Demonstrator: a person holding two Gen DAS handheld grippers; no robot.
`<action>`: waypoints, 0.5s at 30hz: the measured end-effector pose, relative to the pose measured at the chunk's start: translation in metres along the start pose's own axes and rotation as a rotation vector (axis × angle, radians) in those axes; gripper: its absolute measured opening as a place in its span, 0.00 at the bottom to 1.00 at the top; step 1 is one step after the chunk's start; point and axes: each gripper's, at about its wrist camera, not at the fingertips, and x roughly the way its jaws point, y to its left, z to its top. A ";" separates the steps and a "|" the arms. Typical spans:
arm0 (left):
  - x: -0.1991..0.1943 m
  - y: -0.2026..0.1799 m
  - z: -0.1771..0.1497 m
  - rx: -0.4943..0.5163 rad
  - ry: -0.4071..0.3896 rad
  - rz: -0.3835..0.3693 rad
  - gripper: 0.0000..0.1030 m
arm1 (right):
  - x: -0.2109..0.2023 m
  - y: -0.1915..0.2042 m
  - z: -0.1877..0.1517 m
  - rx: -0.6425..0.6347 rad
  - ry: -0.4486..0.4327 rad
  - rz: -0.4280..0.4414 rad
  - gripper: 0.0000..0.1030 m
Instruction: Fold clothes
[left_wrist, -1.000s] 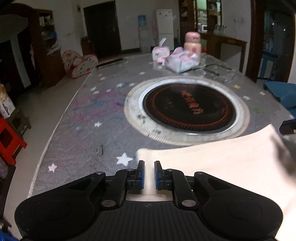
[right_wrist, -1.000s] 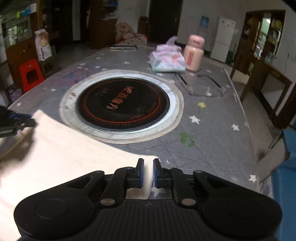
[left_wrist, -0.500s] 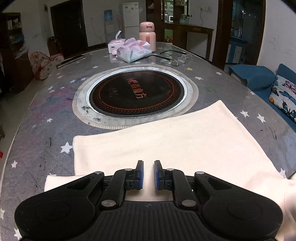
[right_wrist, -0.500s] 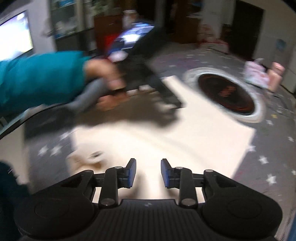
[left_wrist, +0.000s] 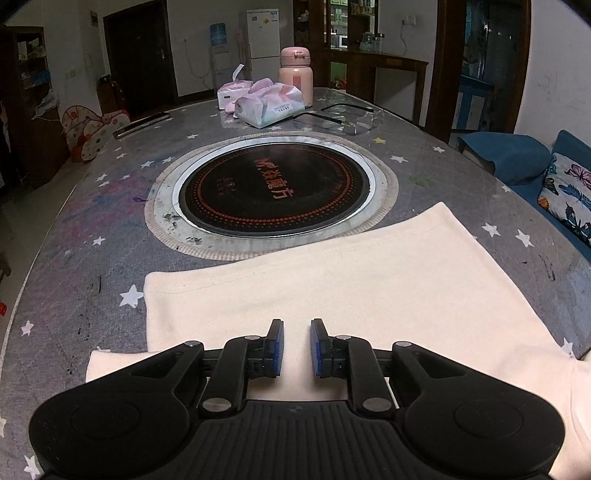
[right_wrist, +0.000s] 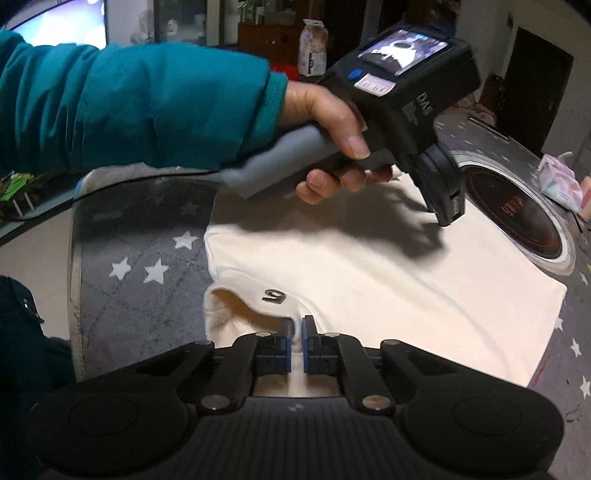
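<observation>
Left gripper hovers over a cream garment, its blue-padded fingers a narrow gap apart with nothing between them. Spread flat on the star-patterned grey tablecloth, the garment fills the near half of the table, its far hem just beside the round black induction cooktop. Far beyond the cooktop sit tissue packs and, to their right, a pink bottle.

Seen from the right wrist, a hand in a teal sleeve grips the left gripper's grey handle, casting a shadow on the fabric. Nearest the lens, the right gripper is closed to a sliver, pinching a raised fold of the garment at the neckline, just below a dark collar label. At far right the cooktop lies past the garment's edge.
</observation>
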 end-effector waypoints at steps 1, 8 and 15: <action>0.000 0.000 0.000 -0.002 -0.002 0.000 0.17 | -0.002 0.001 0.000 -0.001 -0.003 -0.003 0.03; 0.001 0.000 -0.001 -0.006 -0.015 0.008 0.21 | -0.004 0.012 -0.005 -0.007 0.017 0.041 0.03; -0.006 0.000 -0.003 -0.009 -0.026 0.024 0.30 | -0.015 0.004 -0.010 0.108 -0.021 0.040 0.08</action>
